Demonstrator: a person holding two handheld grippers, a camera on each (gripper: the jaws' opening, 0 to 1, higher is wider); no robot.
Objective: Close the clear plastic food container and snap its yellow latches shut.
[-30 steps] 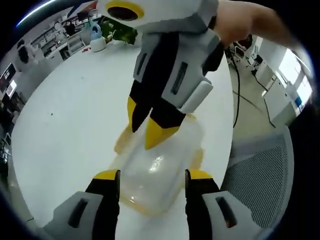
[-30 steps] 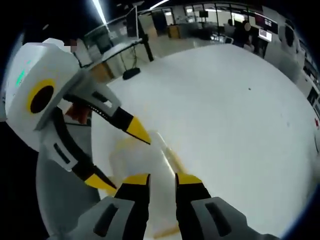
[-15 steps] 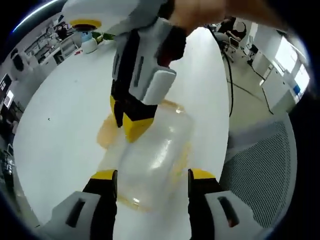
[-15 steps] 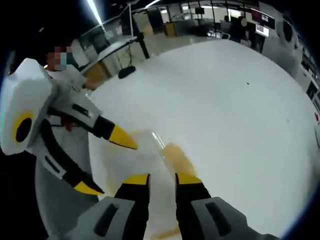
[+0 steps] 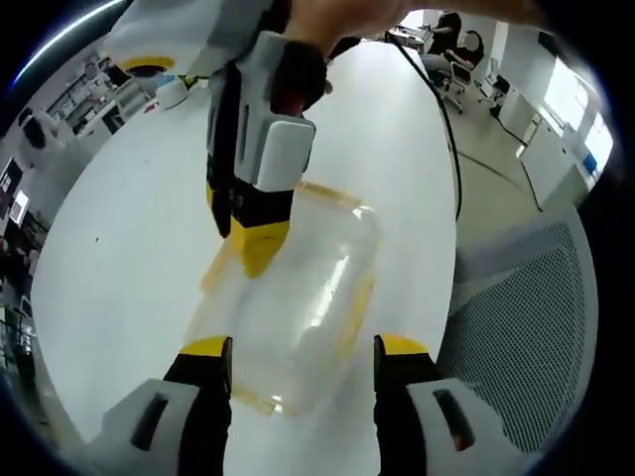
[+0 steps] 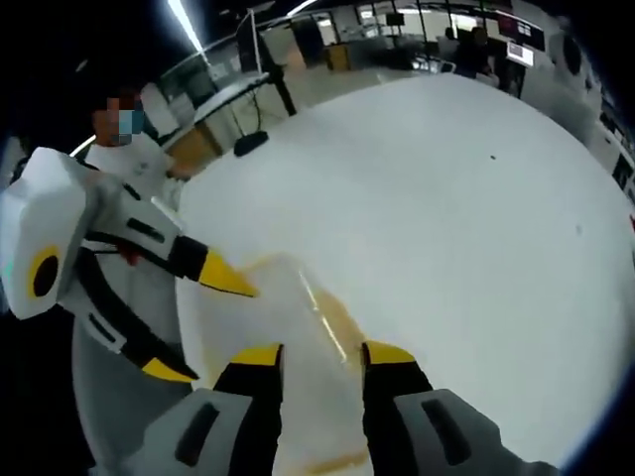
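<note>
- Two tongs meet over the clear container [image 5: 298,297] on the white table [image 5: 119,198].
- Left gripper view: left gripper [image 5: 303,349] spread wide astride the container; right gripper [image 5: 248,238] above it, yellow latches [image 5: 352,312] along its edges.
- Right gripper view: right gripper [image 6: 317,355] narrowly parted over a latch; nothing visible inside the container.

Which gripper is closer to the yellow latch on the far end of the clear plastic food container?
Right. The right gripper is over the far yellow latch of the clear container; the left gripper straddles its near end.
</note>
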